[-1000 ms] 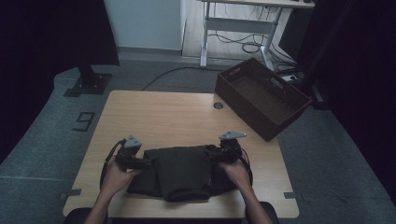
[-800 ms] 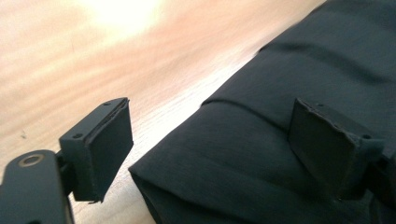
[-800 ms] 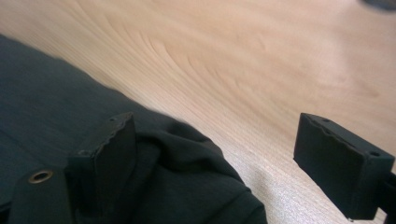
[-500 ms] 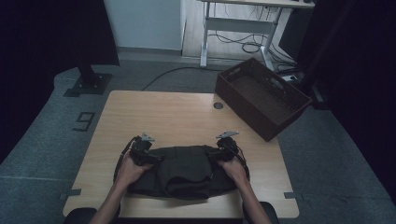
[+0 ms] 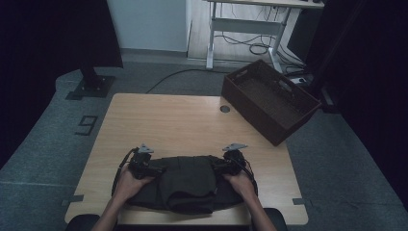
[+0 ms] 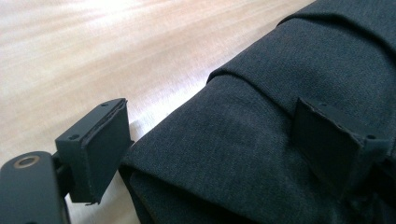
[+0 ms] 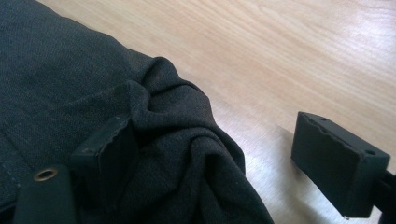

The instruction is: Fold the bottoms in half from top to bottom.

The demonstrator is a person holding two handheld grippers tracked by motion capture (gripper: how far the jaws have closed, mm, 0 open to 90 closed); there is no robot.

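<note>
Dark charcoal cloth, a folded garment [image 5: 185,182] of fine woven fabric, is lying along the near edge of a pale wooden table [image 5: 178,122], just in front of the person. Its shape is a soft, low rectangle with thick rolled folds, and a narrower flap is hanging toward the near edge at its middle.

A person's left hand [image 5: 126,182] is resting at the garment's left end, holding the left gripper [image 5: 153,169], which is pointing inward across the cloth. In the left gripper view its two flat black rubber-faced jaws are standing wide apart: one is sitting on the bare wood just beside the rounded folded edge, the other is lying over the top of the cloth [image 6: 261,154]. The pads are not squeezing the fabric.

At the opposite end, the right hand [image 5: 239,183] is holding the right gripper [image 5: 220,166], likewise aimed inward. In the right gripper view its jaws are also standing apart: one is pressed among bunched, crumpled folds [image 7: 177,140], the other is hovering clear over the smooth wood grain, so nothing is clamped.

Beyond the table's far right corner, a dark brown woven basket [image 5: 269,98], rectangular and open-topped, is sitting tilted. A small round grey disc [image 5: 224,109] is lying on the tabletop near it.
</note>
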